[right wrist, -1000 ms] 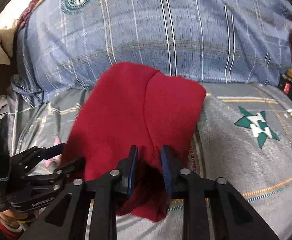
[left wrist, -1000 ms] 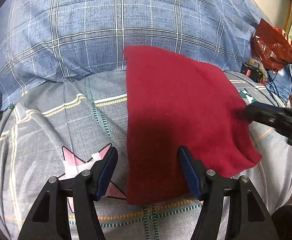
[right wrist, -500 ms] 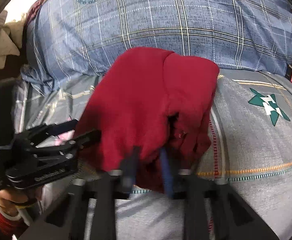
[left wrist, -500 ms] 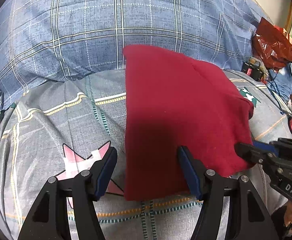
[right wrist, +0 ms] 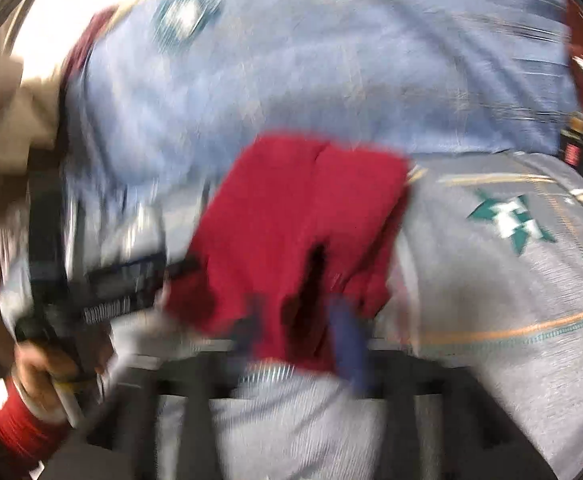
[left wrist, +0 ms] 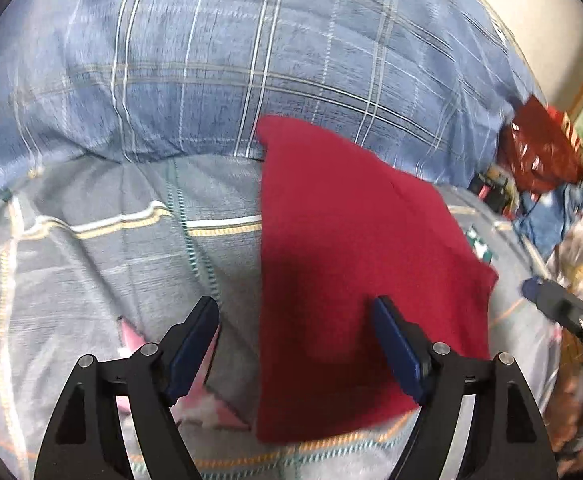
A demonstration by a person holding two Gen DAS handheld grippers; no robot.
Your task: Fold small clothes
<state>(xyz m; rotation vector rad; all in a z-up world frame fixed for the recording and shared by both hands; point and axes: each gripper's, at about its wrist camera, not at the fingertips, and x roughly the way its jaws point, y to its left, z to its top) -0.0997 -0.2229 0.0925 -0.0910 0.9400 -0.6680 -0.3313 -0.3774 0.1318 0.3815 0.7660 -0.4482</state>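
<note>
Since a moment earlier my right gripper (right wrist: 303, 324) had drawn back off the red garment (left wrist: 355, 264), its jaws' spread lost in blur. My left gripper (left wrist: 295, 344) hung wide apart over the bedsheet (left wrist: 91, 264).

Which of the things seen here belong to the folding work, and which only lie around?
For the job:
- red garment
- left tongs, open
- right tongs, blurred, around the garment's near edge

Lying about:
- blue plaid pillow
- grey bedsheet
- red plastic bag
- blue cloth
</note>
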